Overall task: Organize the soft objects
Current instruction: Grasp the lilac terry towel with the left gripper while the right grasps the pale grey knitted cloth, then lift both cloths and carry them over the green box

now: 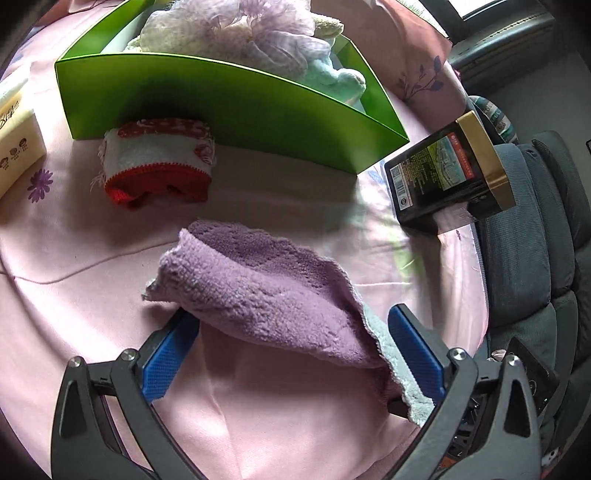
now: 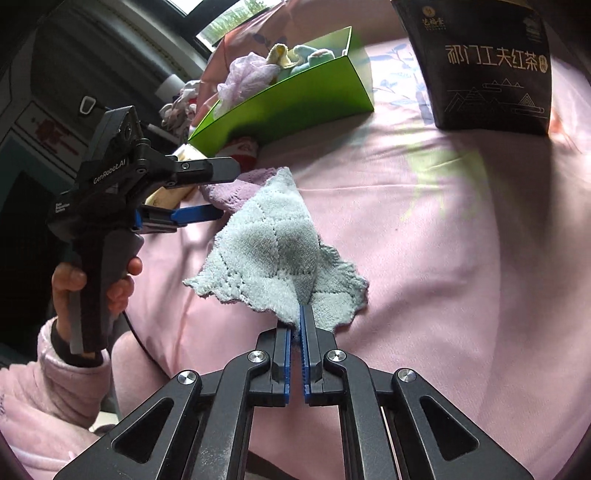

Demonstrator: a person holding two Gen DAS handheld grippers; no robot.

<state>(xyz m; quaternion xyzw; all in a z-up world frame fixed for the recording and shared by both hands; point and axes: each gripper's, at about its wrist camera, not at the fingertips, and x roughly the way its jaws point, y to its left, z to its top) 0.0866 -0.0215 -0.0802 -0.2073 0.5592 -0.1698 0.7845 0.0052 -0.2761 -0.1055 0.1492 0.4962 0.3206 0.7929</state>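
Observation:
A fleecy cloth, purple on one face and pale grey-blue on the other, lies rumpled on the pink sheet. My right gripper is shut on its near pale edge and lifts it into a peak. My left gripper is open, and the purple far edge of the cloth lies loosely between its blue pads. In the right wrist view a hand holds the left gripper at the left. Behind stands a green box holding a lilac mesh puff and pale plush pieces. A red-and-white cloth rests against its front wall.
A black tea box stands on the sheet right of the green box. A tissue pack lies at the far left. Grey cushions border the bed on the right. A pink sleeve is at lower left.

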